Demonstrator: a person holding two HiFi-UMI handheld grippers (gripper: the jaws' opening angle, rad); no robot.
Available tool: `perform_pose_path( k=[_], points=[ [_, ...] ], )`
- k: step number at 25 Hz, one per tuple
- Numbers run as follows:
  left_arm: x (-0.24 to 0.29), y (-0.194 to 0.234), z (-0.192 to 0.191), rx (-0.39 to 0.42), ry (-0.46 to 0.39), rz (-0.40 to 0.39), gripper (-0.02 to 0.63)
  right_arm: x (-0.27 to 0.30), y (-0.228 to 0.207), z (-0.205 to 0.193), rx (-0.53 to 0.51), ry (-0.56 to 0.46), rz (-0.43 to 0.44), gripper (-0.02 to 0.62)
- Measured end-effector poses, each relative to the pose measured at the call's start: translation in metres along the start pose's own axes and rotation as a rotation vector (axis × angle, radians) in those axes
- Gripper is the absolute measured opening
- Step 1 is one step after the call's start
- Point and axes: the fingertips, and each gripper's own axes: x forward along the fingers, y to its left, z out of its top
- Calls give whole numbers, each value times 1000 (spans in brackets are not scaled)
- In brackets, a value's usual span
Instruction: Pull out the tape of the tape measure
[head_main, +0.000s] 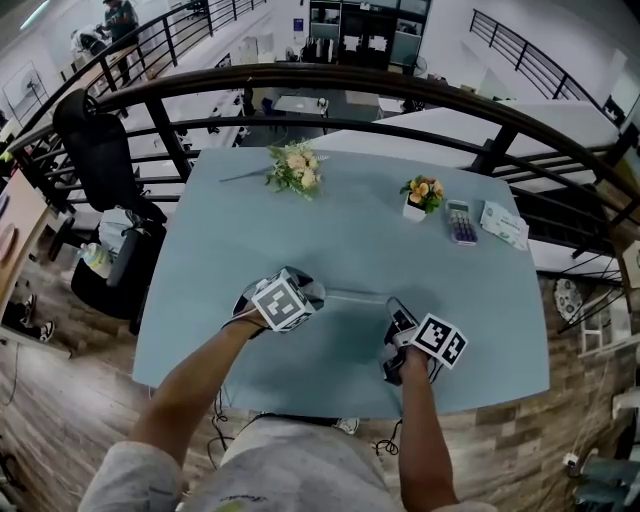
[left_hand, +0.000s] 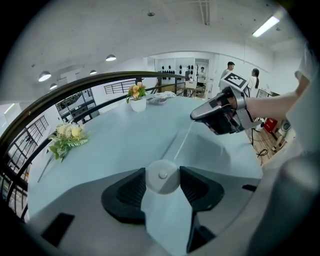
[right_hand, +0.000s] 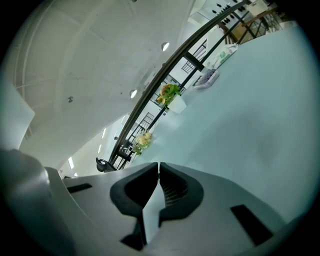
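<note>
The tape measure's round white case (left_hand: 162, 176) sits between the pads of my left gripper (left_hand: 162, 189), which grip it on both sides. From the case a thin pale tape (left_hand: 183, 140) runs across the table to my right gripper (left_hand: 201, 115). That gripper's jaws (right_hand: 158, 172) are shut on the tape's end. In the head view the left gripper (head_main: 300, 296) and the case (head_main: 314, 292) are at the table's near middle. The tape (head_main: 355, 295) stretches rightward to the right gripper (head_main: 393, 315).
The blue-grey table (head_main: 350, 240) carries a flower bunch (head_main: 295, 168), a small potted flower (head_main: 422, 195), a calculator (head_main: 460, 222) and a white packet (head_main: 503, 224) along its far side. A dark railing (head_main: 400, 90) curves behind it. A black chair (head_main: 100, 150) stands at the left.
</note>
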Motion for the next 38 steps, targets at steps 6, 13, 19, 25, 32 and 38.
perform_pose_path(
  k=[6, 13, 19, 25, 32, 38],
  points=[
    [7, -3, 0, 0, 5, -6, 213, 3, -3, -4, -16, 22, -13, 17],
    [17, -5, -3, 9, -1, 0, 213, 5, -10, -12, -33, 47, -39, 17],
    [25, -8, -15, -7, 28, 3, 213, 8, -15, -20, -69, 79, -67, 17],
    [28, -11, -19, -7, 52, 4, 213, 10, -17, -21, -96, 108, -81, 17],
    [33, -9, -15, 4, 23, 3, 213, 12, -20, -26, -253, 169, -155, 17],
    [32, -10, -18, -9, 38, -6, 215, 14, -19, -28, -294, 188, -172, 17]
  ],
)
